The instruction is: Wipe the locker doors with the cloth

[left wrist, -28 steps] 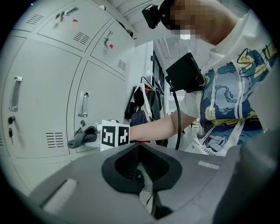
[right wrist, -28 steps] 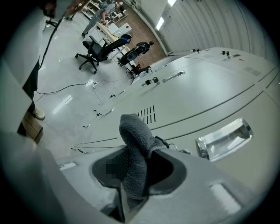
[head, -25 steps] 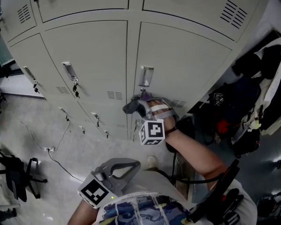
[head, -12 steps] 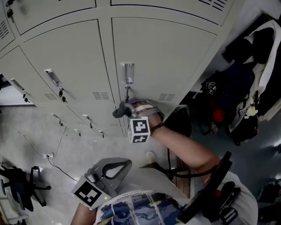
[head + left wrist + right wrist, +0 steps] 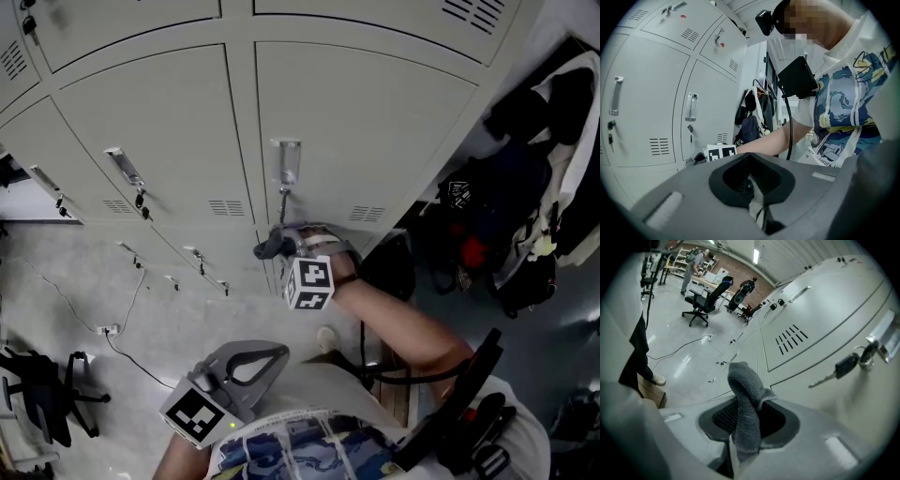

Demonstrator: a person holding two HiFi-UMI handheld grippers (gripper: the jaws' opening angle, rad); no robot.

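While the grey cloth (image 5: 743,385) stands pinched in the R gripper (image 5: 749,425), jaws clamped on its lower part w/ a folded end poking past the tips, it sits at the bottom-left corner of a pale locker door (image 5: 366,141), just below the key (image 5: 843,365) hanging from that door's lock. Whether cloth actually touches the metal can't be judged. Above the key is the door's metal handle (image 5: 286,161); louvre vents (image 5: 790,338) are cut in the neighbouring door to the left. The gripper's marker cube (image 5: 309,283) carries b/w square patterns only, no letters. L gripper (image 5: 752,185) hangs nearer, low by the person's shirt (image 5: 843,117), jaws together, nothing between them. Shirt has a printed picture w/ a line of small text, too small to read. Right of the lockers, dark bags (image 5: 506,216) hang. Far left: cable (image 5: 127,314) on the floor and an office chair (image 5: 705,298).
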